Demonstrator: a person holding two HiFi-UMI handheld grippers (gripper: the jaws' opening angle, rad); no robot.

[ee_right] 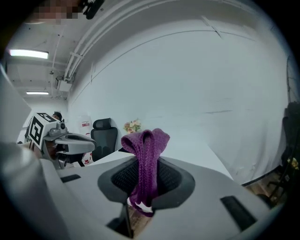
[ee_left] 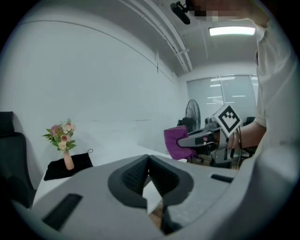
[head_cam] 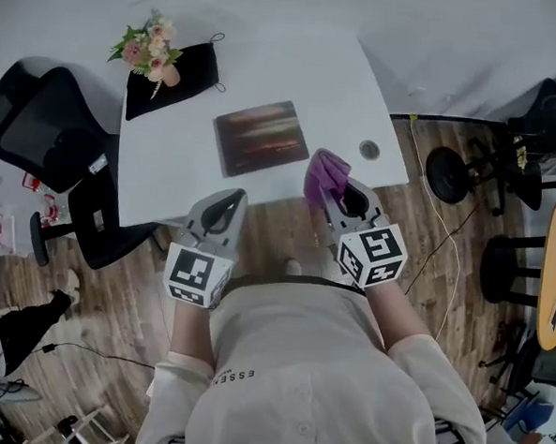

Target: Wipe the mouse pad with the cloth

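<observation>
Head view: the dark rectangular mouse pad (head_cam: 262, 137) w/ reddish streaks lies flat near the middle of the white tabletop (head_cam: 297, 63), nothing on it. Both my grippers sit at the near edge, short of the pad, so by my read wiping isn't under way yet.

Right gripper (head_cam: 337, 201): jaws are pinching the purple knitted cloth (ee_right: 145, 159). In the right gripper view the cloth is folded over itself, w/ a rounded bunch sticking out past the tips and a short tail hanging below the pads. That fits the job, I think: the protruding wad is what would meet the pad, so the plastic tips stay off it. The grip looks deep and centred, so I doubt it'll pull out under a light drag.

Left gripper (head_cam: 230, 202): jaws pressed together at the tips, nothing between them. It's level w/ the right one and off to its left, apart from it, prob. parked as the spare hand. It could pin the pad's near-left corner if the pad slides, which it may.

Small pink vase of flowers (head_cam: 150, 49) stands on a black mat (head_cam: 179, 79) at the far-left corner, well apart from the pad, so it's no obstacle. Next, as I judge it: carry the right gripper fwd and down until the cloth touches the pad.
</observation>
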